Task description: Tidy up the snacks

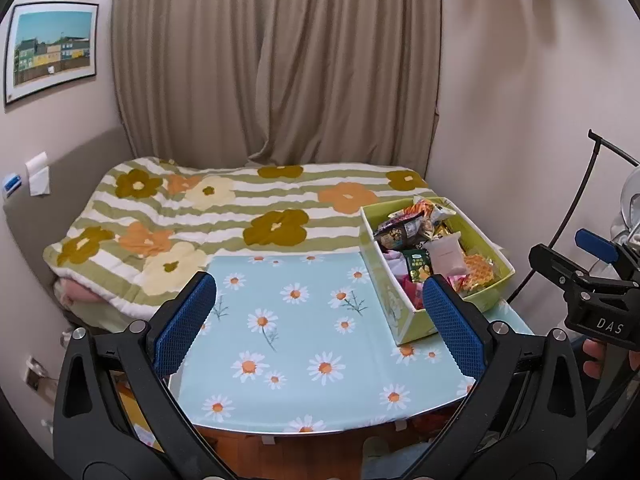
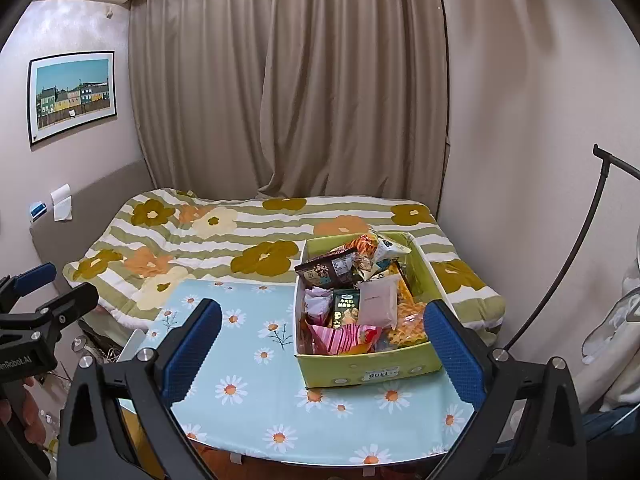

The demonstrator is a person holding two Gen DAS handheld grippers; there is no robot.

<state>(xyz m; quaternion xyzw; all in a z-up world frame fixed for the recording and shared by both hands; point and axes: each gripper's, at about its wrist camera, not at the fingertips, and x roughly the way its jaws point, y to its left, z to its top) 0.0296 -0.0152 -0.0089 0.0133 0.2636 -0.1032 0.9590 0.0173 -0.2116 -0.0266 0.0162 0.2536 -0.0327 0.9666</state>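
A green cardboard box (image 1: 402, 312) (image 2: 372, 372) full of snack packets stands on the right part of a small table with a blue daisy cloth (image 1: 288, 340) (image 2: 248, 364). In it lie a dark brown packet (image 2: 326, 270), a white pouch (image 2: 378, 304) (image 1: 446, 258), a pink striped packet (image 2: 336, 338) and orange crisps (image 1: 478, 270). My left gripper (image 1: 320, 320) is open and empty above the table's near edge. My right gripper (image 2: 322, 344) is open and empty, just in front of the box. Each gripper shows at the edge of the other's view (image 1: 588, 280) (image 2: 40, 300).
A bed with a striped flower quilt (image 1: 224, 216) (image 2: 224, 240) lies right behind the table. Beige curtains (image 2: 296, 92) hang at the back. A black curved stand (image 2: 576, 248) and a white wall are on the right. A framed picture (image 1: 52, 52) hangs on the left.
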